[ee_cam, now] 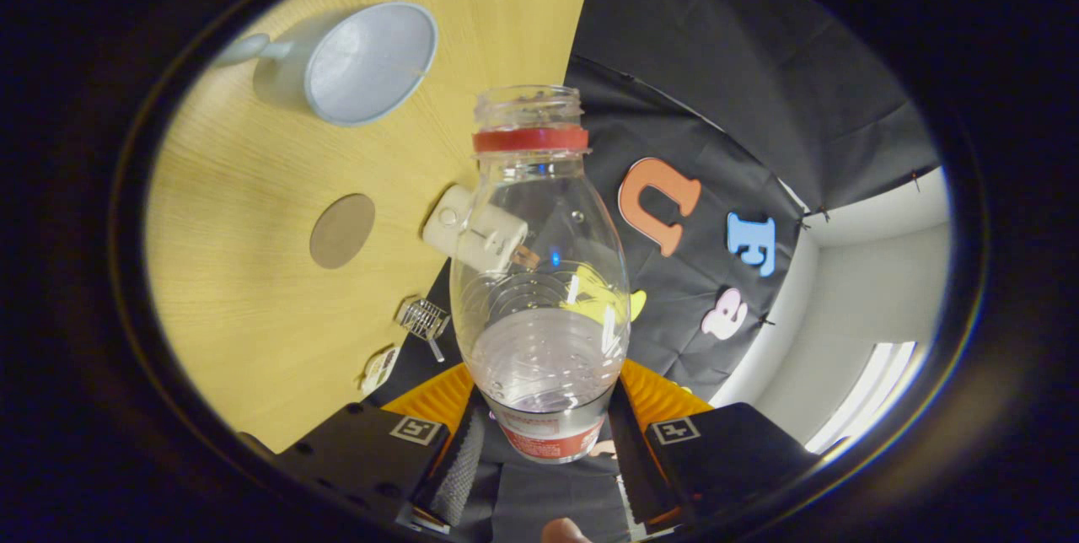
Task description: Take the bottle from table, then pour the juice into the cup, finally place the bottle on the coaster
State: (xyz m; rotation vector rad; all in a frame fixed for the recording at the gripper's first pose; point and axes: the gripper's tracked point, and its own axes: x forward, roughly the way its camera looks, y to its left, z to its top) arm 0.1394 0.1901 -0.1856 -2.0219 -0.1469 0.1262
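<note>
I am seeing the gripper clenching the clear plastic bottle with the red neck ring: both fingers are pressing on its labelled lower body, closed to its width. The bottle is uncapped and is pointing away from me, tilted against the wooden bench. Far left of its mouth the pale blue cup is sitting with its opening facing me. The round brown coaster is lying left of the bottle, well apart from the cup. A white plastic block is showing just behind the bottle.
</note>
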